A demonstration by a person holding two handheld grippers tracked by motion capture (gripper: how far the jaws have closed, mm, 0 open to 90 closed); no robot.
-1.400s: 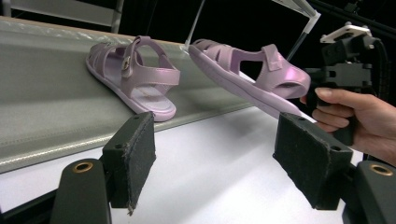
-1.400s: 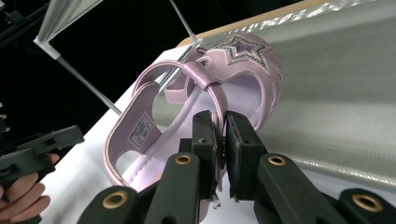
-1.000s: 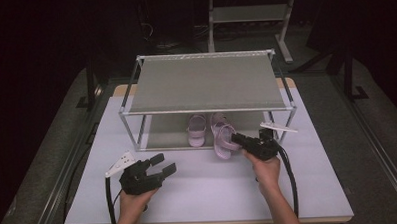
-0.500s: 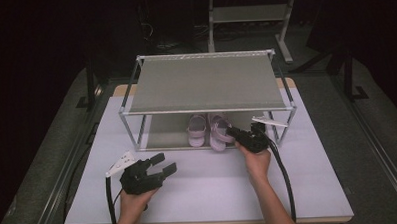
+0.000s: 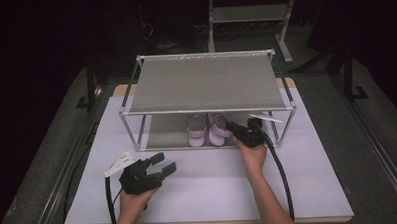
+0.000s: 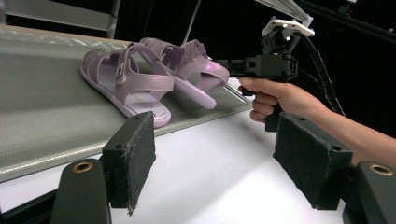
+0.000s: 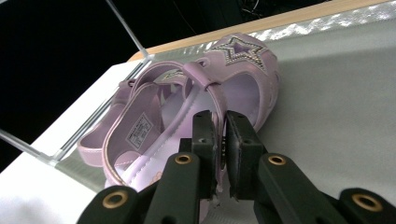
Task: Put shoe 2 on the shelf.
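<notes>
- The step in hand looked like setting a pair of sandals on the lower shelf of the rack; the right sandal lay beside the left sandal under the rack's top deck, near the shelf's front edge.
- The right tongs were clenched on the heel strap of the right sandal, with the jaws nearly together and the thin strap pinched between the pads.
- The left tongs rested on the table in front of the rack, off toward its left front leg, released and grasping nothing.
- To my eye the placing was nearly done: the sandal seemed to sit flat on the shelf, though I could not tell whether its heel was fully down.
- The next move would call for loosening the strap, then drawing the right tongs straight back out from under the rack's top deck without snagging the strap or nudging the pair.
- Count: two sandals, one rack with two levels, two tongs, one table.
</notes>
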